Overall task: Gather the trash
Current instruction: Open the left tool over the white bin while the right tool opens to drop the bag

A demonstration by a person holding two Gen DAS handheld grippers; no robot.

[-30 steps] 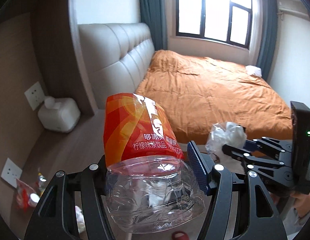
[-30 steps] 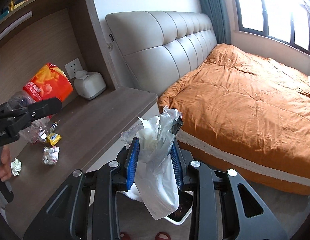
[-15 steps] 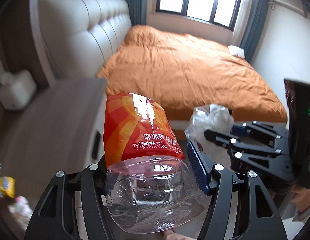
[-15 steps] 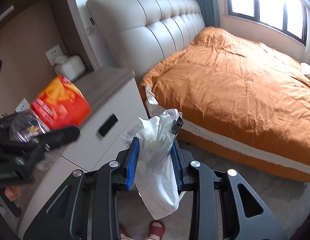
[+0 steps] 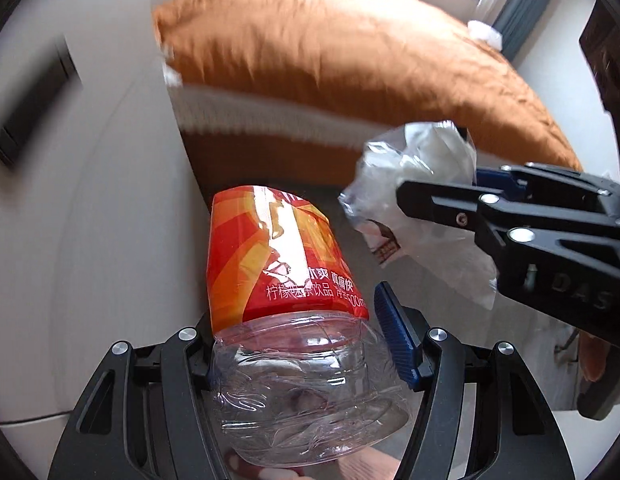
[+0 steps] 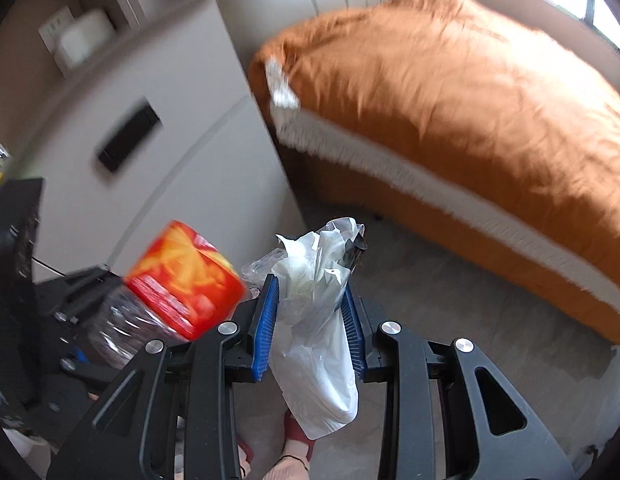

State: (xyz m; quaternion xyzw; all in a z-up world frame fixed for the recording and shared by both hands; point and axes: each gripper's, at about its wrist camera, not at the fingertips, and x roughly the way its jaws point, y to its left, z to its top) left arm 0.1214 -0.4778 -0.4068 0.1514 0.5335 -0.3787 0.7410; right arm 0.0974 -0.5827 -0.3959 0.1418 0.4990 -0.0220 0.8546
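The left gripper (image 5: 306, 344) has its jaws closed on a crumpled clear plastic bottle (image 5: 294, 320), its thin, dented walls squeezed between the ribbed blue pads (image 5: 394, 340). A glossy red-and-orange label with white print wraps the upper part. The right gripper (image 6: 310, 320) clamps a wrinkled, translucent white plastic bag (image 6: 314, 336), bunched at the top and sagging in a soft pouch below the jaws. Both pieces of trash hang in the air over the grey floor (image 6: 450, 304), close beside each other, near a pale cabinet (image 6: 158, 168) and the bed (image 6: 470, 100) with its rumpled orange cover and white fringe. Only the right wrist view shows the cabinet's dark recessed handle clearly, and a foot in a red slipper (image 6: 298, 436) directly below. The left wrist view shows the bag from the side, with a printed scrap inside it.
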